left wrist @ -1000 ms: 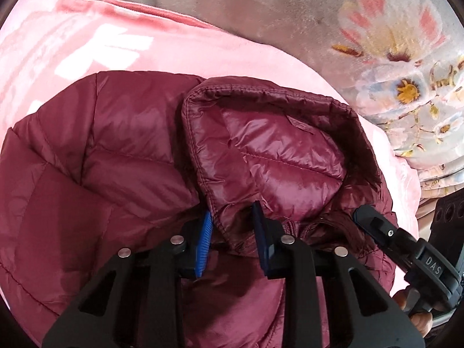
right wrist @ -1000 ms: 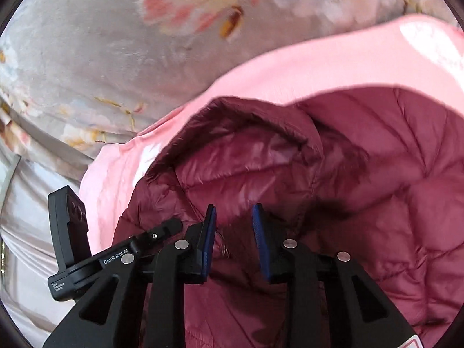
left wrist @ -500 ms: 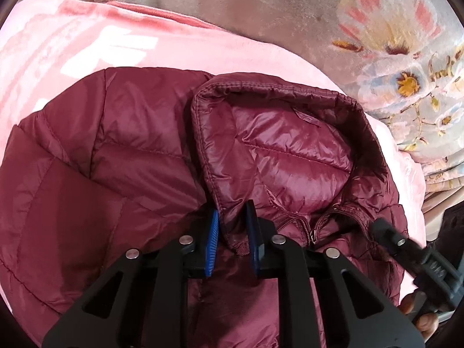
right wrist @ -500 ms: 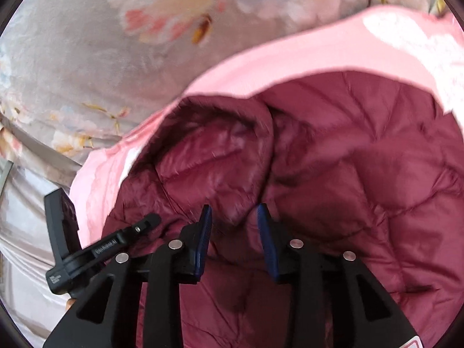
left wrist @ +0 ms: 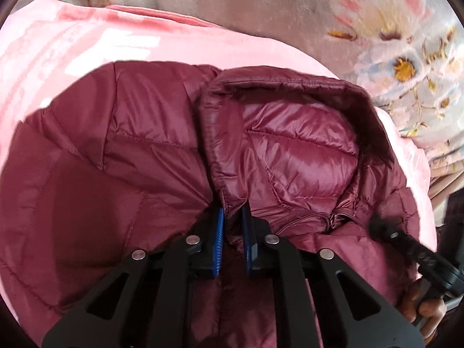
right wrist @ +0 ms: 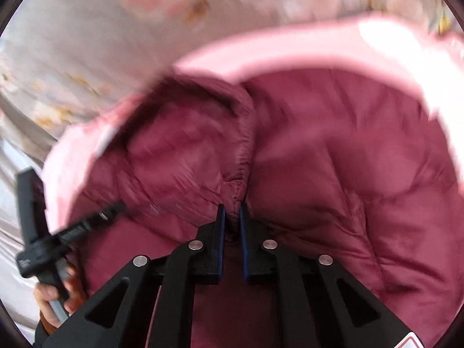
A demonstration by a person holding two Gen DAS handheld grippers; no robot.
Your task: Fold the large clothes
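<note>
A maroon quilted puffer jacket (left wrist: 116, 145) lies spread on a pink blanket (left wrist: 87, 37). Its hood (left wrist: 290, 150) lies open, shiny lining up. My left gripper (left wrist: 233, 211) sits at the hood's left edge near the collar; its jaws are closing, with the edge seam pinched between the blue pads. In the blurred right wrist view, my right gripper (right wrist: 232, 208) is shut on a gathered ridge of the hood (right wrist: 179, 145) where it meets the jacket (right wrist: 348, 159). The zipper runs right of the left pads.
Grey floral bedding (left wrist: 290, 5) lies beyond the pink blanket (right wrist: 290, 49) and shows again at the upper left (right wrist: 87, 29). A hand (left wrist: 420, 310) holds the other gripper's handle at the lower right. Another hand (right wrist: 55, 298) shows at the lower left.
Both grippers' pads have drawn together on the hood's edges. The right gripper came closer to the jacket, and the hood fabric bunched into a ridge between its pads.
</note>
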